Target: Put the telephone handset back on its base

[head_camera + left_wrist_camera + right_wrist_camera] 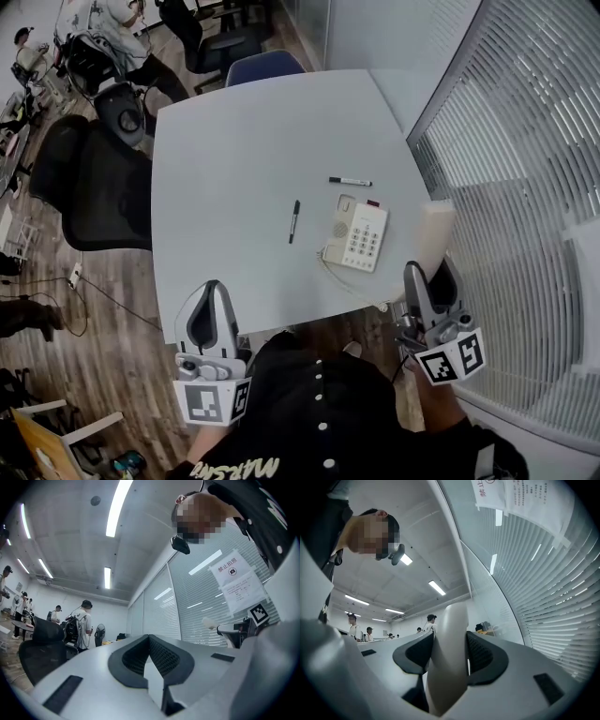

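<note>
**Handset clamped in my right fingers, off to the right of its base**

Head view: the cream push-button telephone base [361,236] lay flat on the pale grey table [234,141], its cradle side empty. My right gripper [429,277] hung beyond the table edge, right of the base and nearer to me. The cream plastic telephone handset [437,231] stood up out of it, just right of the base and not touching it. A thin pale cord [352,286] trailed from the base's near end along the table edge towards that side. My left gripper [212,291] sat over the near table edge, well to the left of the base. A black pen [293,221] lay left of the base. A second, black-and-white marker [350,181] lay just beyond the base.

Left gripper view: my left gripper [149,641] pointed up towards the ceiling lights. Its black ribbed fingers [165,656] were closed tip to tip with nothing between them. A printed paper notice [236,581] was stuck to the glass wall at the right.

Right gripper view: my right gripper [450,641] also pointed upward, with slatted white blinds [562,602] filling the right side. The handset [452,620] rose as a smooth column between the two black fingers [482,654], and both pads pressed against its sides in a firm grasp.
</note>
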